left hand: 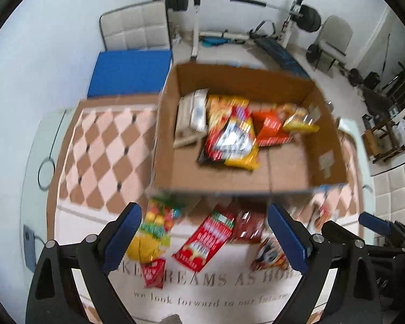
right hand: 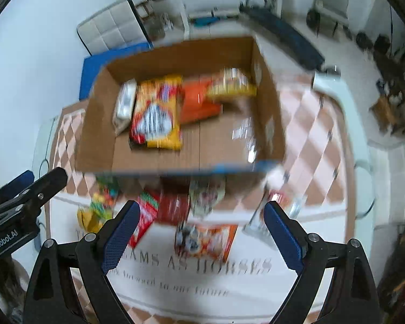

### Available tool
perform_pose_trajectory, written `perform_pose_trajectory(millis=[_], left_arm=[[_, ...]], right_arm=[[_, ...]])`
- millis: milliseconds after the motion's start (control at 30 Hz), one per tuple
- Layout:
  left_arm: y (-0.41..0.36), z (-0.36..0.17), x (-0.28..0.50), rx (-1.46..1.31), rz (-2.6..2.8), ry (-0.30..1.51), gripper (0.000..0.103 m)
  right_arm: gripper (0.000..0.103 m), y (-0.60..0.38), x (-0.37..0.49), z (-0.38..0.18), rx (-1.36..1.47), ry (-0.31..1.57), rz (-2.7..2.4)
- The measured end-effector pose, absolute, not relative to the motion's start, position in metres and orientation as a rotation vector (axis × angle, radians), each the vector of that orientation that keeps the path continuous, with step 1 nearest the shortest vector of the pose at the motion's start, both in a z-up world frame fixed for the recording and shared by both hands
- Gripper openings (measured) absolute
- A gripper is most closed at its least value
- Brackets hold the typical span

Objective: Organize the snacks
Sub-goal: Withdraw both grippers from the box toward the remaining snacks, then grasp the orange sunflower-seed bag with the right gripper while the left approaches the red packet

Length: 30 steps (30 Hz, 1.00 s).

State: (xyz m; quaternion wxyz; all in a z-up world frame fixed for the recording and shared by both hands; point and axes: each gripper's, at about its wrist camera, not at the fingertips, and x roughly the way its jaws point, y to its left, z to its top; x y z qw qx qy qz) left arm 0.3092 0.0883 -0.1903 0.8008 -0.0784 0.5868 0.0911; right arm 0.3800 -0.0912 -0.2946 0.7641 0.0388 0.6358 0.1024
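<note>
1. Cardboard box point(left hand: 289, 167) sits on the patterned tablecloth point(left hand: 100, 145), already holding several snack bags point(left hand: 232, 137).
2. Loose snack packets point(left hand: 202, 240) lie on the cloth just in front of the box.
3. Left gripper point(left hand: 205, 235) and right gripper point(right hand: 202, 232) both hover spread wide and empty above those packets.

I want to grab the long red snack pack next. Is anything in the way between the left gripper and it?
Nothing visible blocks it. The left gripper is open and empty, and the long red snack pack lies flat on the table between its fingers, below them. The yellow bag lies to its left, a dark red packet to its right.
</note>
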Motion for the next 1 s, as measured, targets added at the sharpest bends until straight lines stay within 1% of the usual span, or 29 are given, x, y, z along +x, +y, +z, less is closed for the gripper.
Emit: perform_pose_trajectory(millis=[133, 233, 367, 500, 567, 600, 633, 733, 800, 867, 900, 1000], left_arm=[[0.094, -0.242, 0.288, -0.201, 0.218, 1.383, 0.096], [0.096, -0.275, 0.277, -0.202, 0.247, 1.443, 0.096], [0.098, -0.304, 0.270, -0.201, 0.278, 1.495, 0.096], [0.098, -0.322, 0.267, -0.204, 0.291, 1.532, 0.096], [0.098, -0.327, 0.265, -0.199, 0.291, 1.544, 0.096], [0.097, -0.330, 0.264, -0.193, 0.291, 1.549, 0.096], [0.097, -0.331, 0.264, -0.189, 0.288, 1.553, 0.096], [0.096, -0.337, 0.265, -0.183, 0.269, 1.572, 0.096], [0.094, -0.341, 0.267, -0.178, 0.247, 1.588, 0.096], [0.090, -0.345, 0.269, -0.164, 0.210, 1.604, 0.096], [0.088, -0.347, 0.270, -0.154, 0.196, 1.611, 0.096], [0.079, -0.355, 0.278, -0.124, 0.153, 1.634, 0.096]], right_arm=[[0.095, -0.103, 0.364, -0.350, 0.222, 1.524, 0.179], [0.095, -0.118, 0.358, -0.399, 0.402, 1.636, 0.107], [0.095, -0.134, 0.351, -0.443, 0.628, 1.706, 0.000], [0.095, -0.145, 0.343, -0.471, 0.852, 1.733, -0.103], [0.091, -0.147, 0.339, -0.481, 0.910, 1.745, -0.150], [0.087, -0.148, 0.337, -0.483, 0.934, 1.736, -0.169], [0.076, -0.148, 0.337, -0.484, 0.927, 1.734, -0.173], [0.069, -0.142, 0.343, -0.478, 0.839, 1.734, -0.143], [0.067, -0.138, 0.347, -0.474, 0.734, 1.753, -0.095], [0.067, -0.124, 0.353, -0.470, 0.541, 1.798, 0.003], [0.066, -0.120, 0.355, -0.469, 0.483, 1.807, 0.027], [0.065, -0.099, 0.357, -0.459, 0.187, 1.819, 0.127]])
